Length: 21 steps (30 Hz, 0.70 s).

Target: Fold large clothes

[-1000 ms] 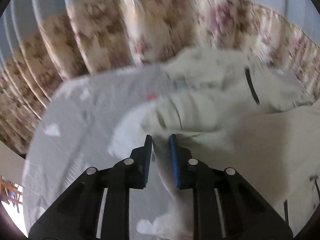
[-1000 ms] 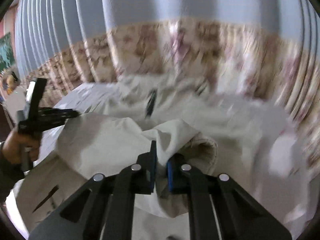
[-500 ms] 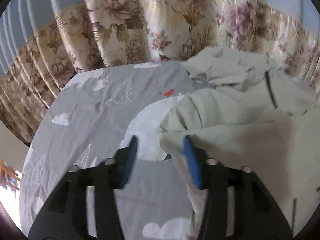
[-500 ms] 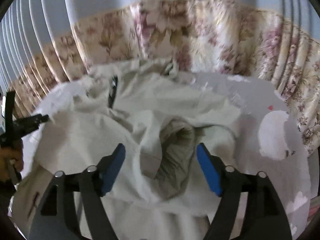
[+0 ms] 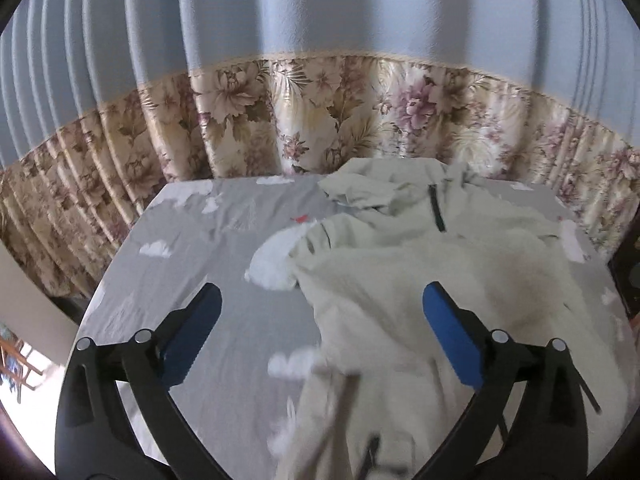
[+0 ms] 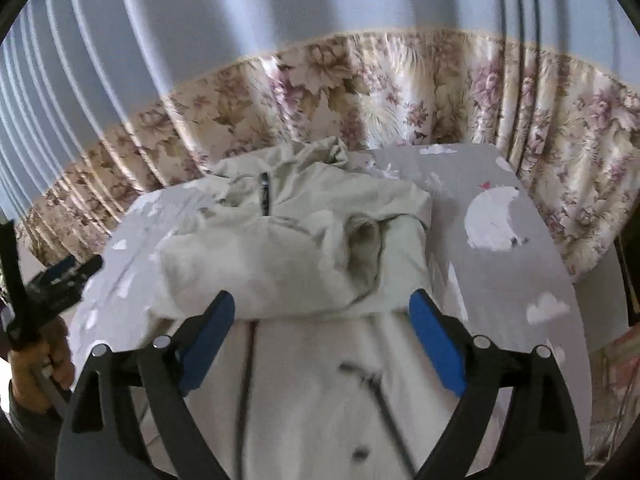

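A large pale cream jacket (image 5: 420,280) with dark zips lies crumpled on a bed with a grey sheet (image 5: 192,248) printed with white clouds. My left gripper (image 5: 322,300) hangs above the jacket's left edge, its blue-padded jaws opening wide with no cloth pinched. In the right wrist view the same jacket (image 6: 280,248) lies folded over on itself, a sleeve cuff (image 6: 364,240) showing. My right gripper (image 6: 322,312) hovers over it, jaws also opening, nothing gripped. The left gripper (image 6: 60,272) shows at the far left, held by a hand (image 6: 36,364).
A floral curtain (image 5: 320,120) with a blue pleated upper part hangs behind the bed. The grey sheet (image 6: 520,264) lies bare to the right of the jacket, and the bed edge drops off at both sides.
Both grippers were shut on jacket cloth a second ago; both have let go, opened wide, and pulled back and up. The cloth they held has dropped onto the bed.
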Tool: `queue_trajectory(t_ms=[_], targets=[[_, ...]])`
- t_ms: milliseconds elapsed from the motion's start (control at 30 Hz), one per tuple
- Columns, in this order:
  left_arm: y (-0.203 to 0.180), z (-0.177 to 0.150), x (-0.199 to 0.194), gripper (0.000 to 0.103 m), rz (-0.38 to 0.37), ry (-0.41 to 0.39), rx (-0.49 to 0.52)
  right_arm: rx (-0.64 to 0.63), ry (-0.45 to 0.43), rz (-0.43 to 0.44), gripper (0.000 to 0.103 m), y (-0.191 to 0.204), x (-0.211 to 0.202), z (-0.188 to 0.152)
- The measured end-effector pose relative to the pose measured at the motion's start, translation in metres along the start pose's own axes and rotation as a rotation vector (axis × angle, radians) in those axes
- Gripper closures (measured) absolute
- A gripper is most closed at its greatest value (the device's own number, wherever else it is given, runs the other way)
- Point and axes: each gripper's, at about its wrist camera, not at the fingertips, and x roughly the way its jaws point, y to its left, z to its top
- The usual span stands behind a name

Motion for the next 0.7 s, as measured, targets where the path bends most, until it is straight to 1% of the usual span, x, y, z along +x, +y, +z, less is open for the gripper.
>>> queue_trajectory(t_ms=[33,67,100,200,267,300,367,433,500,533,600,667,700], targets=[[-0.001,-0.006,-0.014,0.003,0.011,0.004,0.003,-0.013,-0.012,-0.019,0.014,0.011,-0.025,-0.01],[-0.001,-0.014,-0.033,0.003,0.021,0.005,0.011,-0.02,-0.019,-0.026,0.014,0.017,-0.039,-0.015],[-0.001,-0.02,-0.045,0.003,0.023,0.005,0.017,-0.034,-0.03,-0.025,0.014,0.026,-0.063,-0.026],[0.001,-0.048,-0.11,0.003,0.017,-0.01,0.043,-0.043,-0.05,-0.028,0.014,0.043,-0.117,-0.051],[0.006,-0.067,-0.155,0.003,-0.002,-0.037,0.063,-0.061,-0.08,-0.016,0.014,0.057,-0.162,-0.072],[0.011,-0.077,-0.18,0.003,-0.002,-0.051,0.061,-0.067,-0.09,-0.012,0.014,0.062,-0.177,-0.078],[0.02,-0.089,-0.208,0.003,-0.008,-0.064,0.05,-0.081,-0.119,0.014,0.014,0.074,-0.216,-0.094],[0.03,-0.102,-0.23,0.003,0.002,-0.063,0.04,-0.112,-0.154,0.033,0.014,0.089,-0.253,-0.111],[0.041,-0.112,-0.243,0.003,0.016,-0.052,0.026,-0.128,-0.175,0.052,0.014,0.098,-0.274,-0.122],[0.045,-0.115,-0.246,0.003,0.032,-0.06,0.026,-0.143,-0.194,0.072,0.014,0.104,-0.289,-0.13],[0.053,-0.12,-0.248,0.003,0.06,-0.063,0.013,-0.159,-0.207,0.106,0.014,0.108,-0.301,-0.138],[0.059,-0.121,-0.246,0.003,0.045,-0.033,-0.019,-0.175,-0.222,0.13,0.012,0.112,-0.31,-0.144],[0.059,-0.122,-0.245,0.003,0.044,-0.029,-0.027,-0.16,-0.219,0.128,0.012,0.109,-0.31,-0.143]])
